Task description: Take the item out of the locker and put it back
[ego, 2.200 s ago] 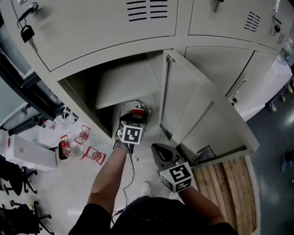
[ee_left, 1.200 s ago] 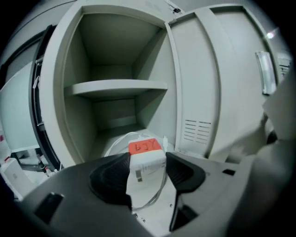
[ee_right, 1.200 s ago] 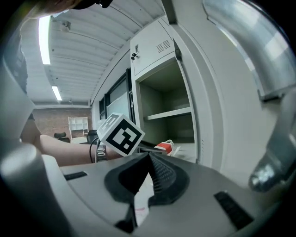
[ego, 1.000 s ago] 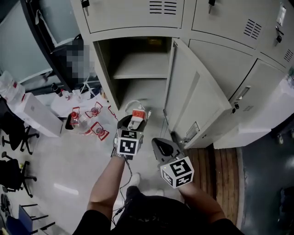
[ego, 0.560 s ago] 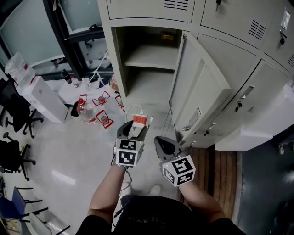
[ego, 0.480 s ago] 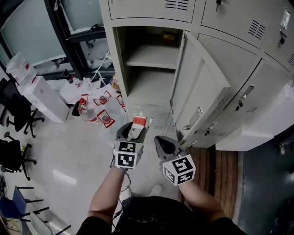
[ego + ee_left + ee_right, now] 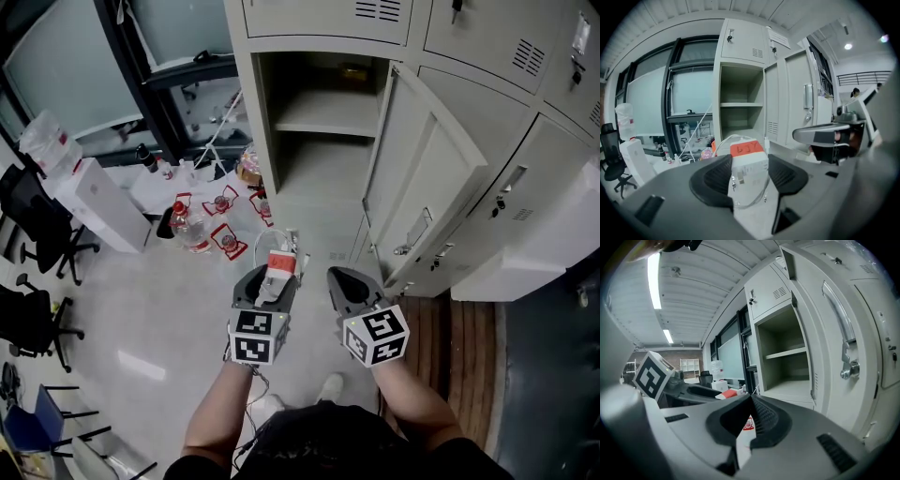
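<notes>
A white charger block with a red label [image 7: 280, 264] and a looped white cable sits between the jaws of my left gripper [image 7: 269, 281], which is shut on it. In the left gripper view the charger [image 7: 749, 165] stands upright between the dark pads, with the left gripper [image 7: 749, 174] aimed at the open locker [image 7: 740, 105]. My right gripper [image 7: 347, 284] hovers beside it, shut and empty; its jaws [image 7: 751, 414] meet at the tips. The locker compartment [image 7: 323, 141] stands open ahead with a bare shelf [image 7: 328, 124], its door [image 7: 427, 183] swung out to the right.
Water bottles and red-and-white packs [image 7: 202, 230] lie on the floor left of the locker, beside a white box [image 7: 98, 202]. Office chairs [image 7: 33, 234] stand at far left. A wooden pallet [image 7: 455, 342] lies at right. More closed lockers [image 7: 525, 56] flank the open one.
Both grippers have drawn back from the locker with the charger still in the left one. The locker's lower compartment, close before, now lies well ahead.
</notes>
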Demonstrator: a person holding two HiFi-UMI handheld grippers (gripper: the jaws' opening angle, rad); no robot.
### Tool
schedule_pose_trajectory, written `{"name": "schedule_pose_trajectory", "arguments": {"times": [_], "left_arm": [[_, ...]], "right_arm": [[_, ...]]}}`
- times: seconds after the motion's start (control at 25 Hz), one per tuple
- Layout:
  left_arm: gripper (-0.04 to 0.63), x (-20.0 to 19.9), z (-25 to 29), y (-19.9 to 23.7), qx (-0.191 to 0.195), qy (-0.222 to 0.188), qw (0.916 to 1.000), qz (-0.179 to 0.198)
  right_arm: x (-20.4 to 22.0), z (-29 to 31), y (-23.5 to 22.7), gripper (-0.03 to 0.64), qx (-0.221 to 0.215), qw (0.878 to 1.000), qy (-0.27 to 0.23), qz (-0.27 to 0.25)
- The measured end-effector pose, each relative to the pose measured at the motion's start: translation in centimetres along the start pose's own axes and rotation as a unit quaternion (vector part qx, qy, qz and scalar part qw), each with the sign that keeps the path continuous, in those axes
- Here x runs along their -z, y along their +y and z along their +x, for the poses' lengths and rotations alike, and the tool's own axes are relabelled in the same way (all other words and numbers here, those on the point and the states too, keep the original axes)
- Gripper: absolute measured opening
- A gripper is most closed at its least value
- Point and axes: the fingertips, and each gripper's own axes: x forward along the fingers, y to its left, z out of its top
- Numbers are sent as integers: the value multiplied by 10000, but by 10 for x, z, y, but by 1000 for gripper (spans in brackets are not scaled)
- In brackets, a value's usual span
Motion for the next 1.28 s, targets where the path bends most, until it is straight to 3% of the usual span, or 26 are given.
{"name": "schedule_pose_trajectory", "arguments": {"times": [0.68,1.28], "left_arm": [[244,35,-71,41,544,-26,9984,127],[244,50,-100,53,805,-12,9963,287]], "right_arm": [[8,-12,67,0,812,9966,-10,126],[13,-23,101,0,1129,9933,-110,213]]}}
